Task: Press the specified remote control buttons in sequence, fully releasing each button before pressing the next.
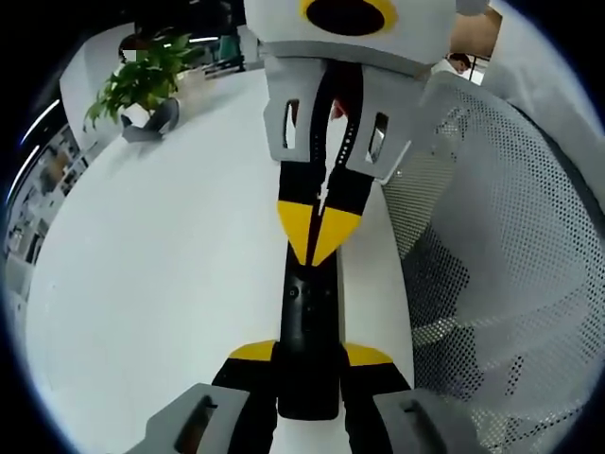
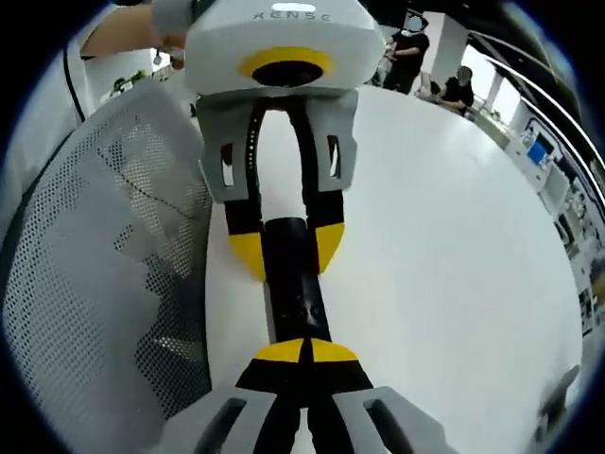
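A slim black remote control lies lengthwise between the two grippers, just above the white table. My left gripper is shut on its near end, one yellow-tipped jaw on each side. In the right gripper view the left gripper clamps the remote from the far side. My right gripper is shut, its yellow tips pressed together and resting on the remote's button face. In the left gripper view the right gripper comes down from above, tips touching the remote's top. The button under the tips is hidden.
A white mesh chair back stands close beside the table edge, also in the right gripper view as the chair. A potted plant and a grey object sit at the table's far end. People stand beyond the table.
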Demonstrator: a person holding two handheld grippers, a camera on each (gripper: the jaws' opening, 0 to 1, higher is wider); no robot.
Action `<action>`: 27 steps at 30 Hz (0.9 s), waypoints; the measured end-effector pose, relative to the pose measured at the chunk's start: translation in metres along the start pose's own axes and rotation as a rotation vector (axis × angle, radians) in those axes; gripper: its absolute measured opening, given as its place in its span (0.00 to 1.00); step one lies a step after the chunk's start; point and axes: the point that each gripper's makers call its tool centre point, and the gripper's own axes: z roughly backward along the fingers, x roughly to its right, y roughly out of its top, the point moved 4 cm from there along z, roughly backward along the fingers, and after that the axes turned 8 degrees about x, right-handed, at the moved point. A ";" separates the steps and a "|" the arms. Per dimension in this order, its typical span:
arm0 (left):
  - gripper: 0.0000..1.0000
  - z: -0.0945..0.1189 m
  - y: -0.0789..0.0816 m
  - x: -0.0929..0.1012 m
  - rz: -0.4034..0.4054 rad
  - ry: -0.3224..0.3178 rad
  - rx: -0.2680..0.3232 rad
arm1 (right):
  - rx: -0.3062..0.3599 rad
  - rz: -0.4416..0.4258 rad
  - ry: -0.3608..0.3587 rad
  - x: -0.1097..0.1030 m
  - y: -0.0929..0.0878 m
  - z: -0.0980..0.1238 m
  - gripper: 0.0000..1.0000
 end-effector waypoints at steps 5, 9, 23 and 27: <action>0.25 0.000 -0.001 0.000 0.005 0.004 0.010 | 0.180 -0.051 -0.018 -0.001 -0.005 0.003 0.00; 0.25 0.000 -0.001 0.000 0.009 0.006 0.016 | 0.204 -0.041 -0.041 -0.004 -0.005 0.002 0.00; 0.25 0.000 -0.001 0.000 0.012 0.008 0.021 | 0.106 0.063 -0.017 -0.006 0.007 -0.004 0.00; 0.25 0.000 -0.001 0.000 0.015 0.010 0.023 | 0.063 0.042 -0.044 -0.005 0.008 -0.006 0.00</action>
